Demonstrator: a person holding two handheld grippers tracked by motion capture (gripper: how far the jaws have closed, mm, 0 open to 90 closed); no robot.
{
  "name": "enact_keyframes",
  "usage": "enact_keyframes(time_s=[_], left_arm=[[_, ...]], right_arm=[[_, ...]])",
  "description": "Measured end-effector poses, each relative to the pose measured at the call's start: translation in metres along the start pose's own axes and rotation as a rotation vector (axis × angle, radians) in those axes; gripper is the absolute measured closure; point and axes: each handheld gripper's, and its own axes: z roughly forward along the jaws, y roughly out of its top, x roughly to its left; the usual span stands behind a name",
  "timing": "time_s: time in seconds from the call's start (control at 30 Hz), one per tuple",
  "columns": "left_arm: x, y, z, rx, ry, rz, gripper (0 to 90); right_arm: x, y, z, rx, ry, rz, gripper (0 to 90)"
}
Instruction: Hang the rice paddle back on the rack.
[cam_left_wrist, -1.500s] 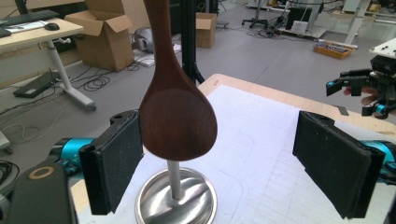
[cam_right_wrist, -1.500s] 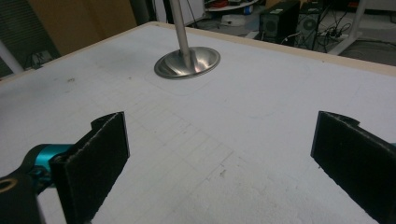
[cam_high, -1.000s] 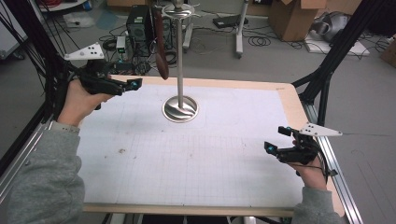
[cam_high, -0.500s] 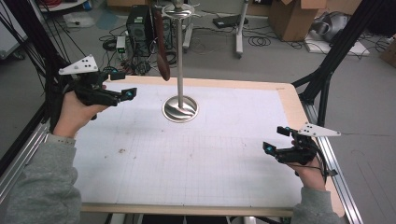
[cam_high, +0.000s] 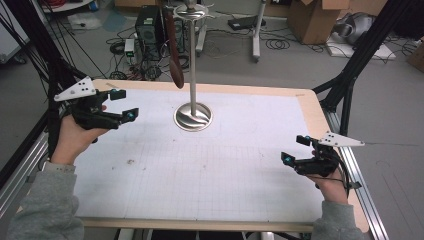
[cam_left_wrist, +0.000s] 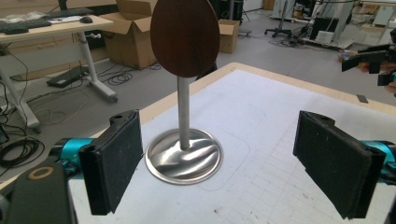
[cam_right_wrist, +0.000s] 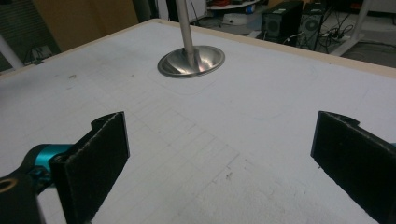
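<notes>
Fingers spread, left gripper raised level, facing stand

A grey floor lies beyond the table, strewn with black cables. Cardboard boxes stand at the back right, a computer tower at the back left. Black frame struts rise beside the table.

High view above the near edge, facing forward and down over the whole surface, both gripper views low and close, sharing the stand at 12 o'clock.
</notes>
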Motion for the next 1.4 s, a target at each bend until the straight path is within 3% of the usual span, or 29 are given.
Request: enact_keyframes(time_s=[0.33, 0.77, 1.07, 1.4], left_arm=[[-0.004, -0.022, -0.009, -0.03, 0.026, -0.021, 15.6], [-0.013, -0.052, -0.015, -0.004, 0.043, -0.028, 15.3], [-0.024, -0.083, -0.021, -0.009, 0.047, -0.073, 15.3], [-0.028, -0.097, -0.031, -0.042, 0.063, -0.111, 15.3]], right_arm=[[-0.001, 0.0, 0.0, -0.012, 0.003, 0.0, 2.9], [-0.004, 0.001, 0.0, -0.028, 0.001, 0.005, 2.9], [-0.004, 0.001, -0.004, -0.044, -0.002, 0.006, 2.9], [-0.005, 0.001, -0.004, -0.054, -0.002, 0.002, 2.9]])
